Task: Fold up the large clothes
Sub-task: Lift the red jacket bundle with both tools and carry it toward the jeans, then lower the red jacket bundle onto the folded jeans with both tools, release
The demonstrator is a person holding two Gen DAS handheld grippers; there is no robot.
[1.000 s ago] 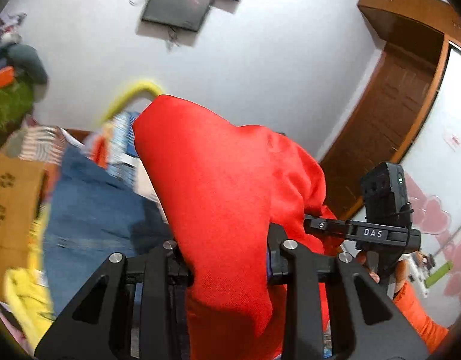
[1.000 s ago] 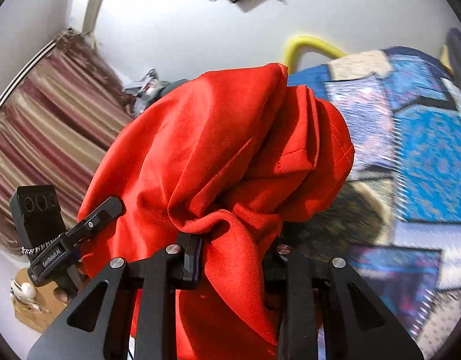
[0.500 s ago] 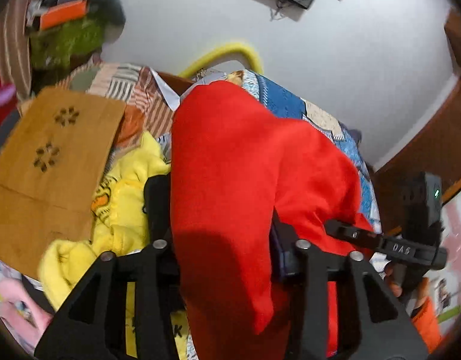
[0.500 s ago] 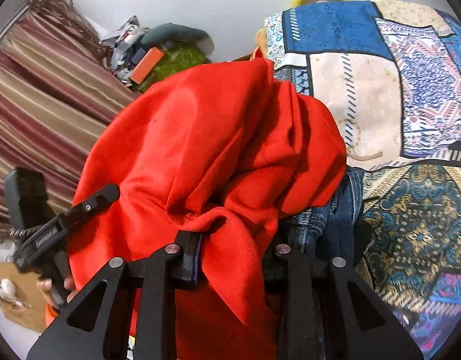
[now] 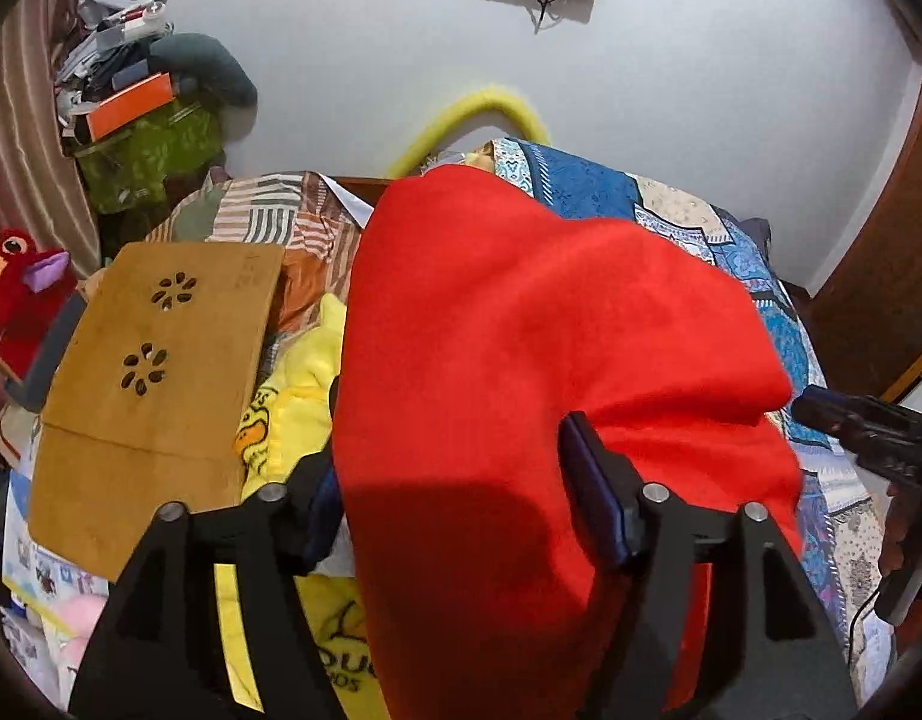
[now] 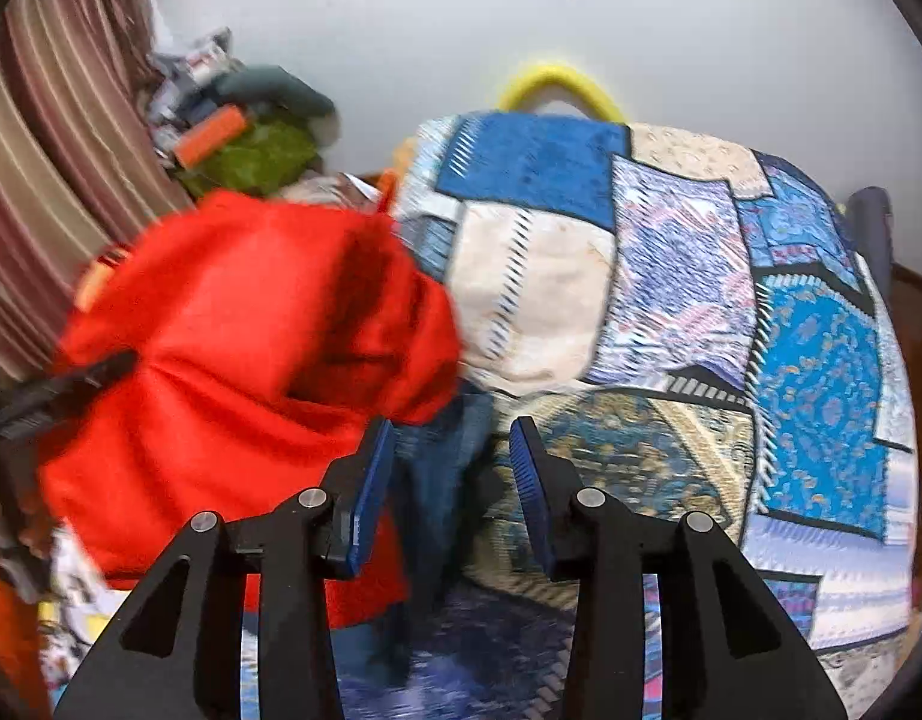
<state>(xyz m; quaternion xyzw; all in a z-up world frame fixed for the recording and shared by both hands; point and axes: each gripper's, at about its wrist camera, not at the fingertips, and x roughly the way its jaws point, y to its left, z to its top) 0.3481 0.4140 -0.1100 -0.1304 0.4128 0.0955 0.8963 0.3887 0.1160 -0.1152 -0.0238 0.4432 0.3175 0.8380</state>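
The right gripper (image 6: 452, 465) has just released the bulky red fabric garment (image 6: 233, 372) at nine o'clock; the left gripper (image 5: 449, 468), fingers opening, still straddles it.

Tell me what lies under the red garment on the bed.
Under the red garment, blue denim shows at its right edge and a yellow duck-print cloth at its left, on the patchwork bedcover. Anything beneath its middle is hidden.

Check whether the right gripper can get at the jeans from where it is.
Probably yes. The right gripper stands open and empty, and the jeans show right between its fingers; the red garment lies off to its left.
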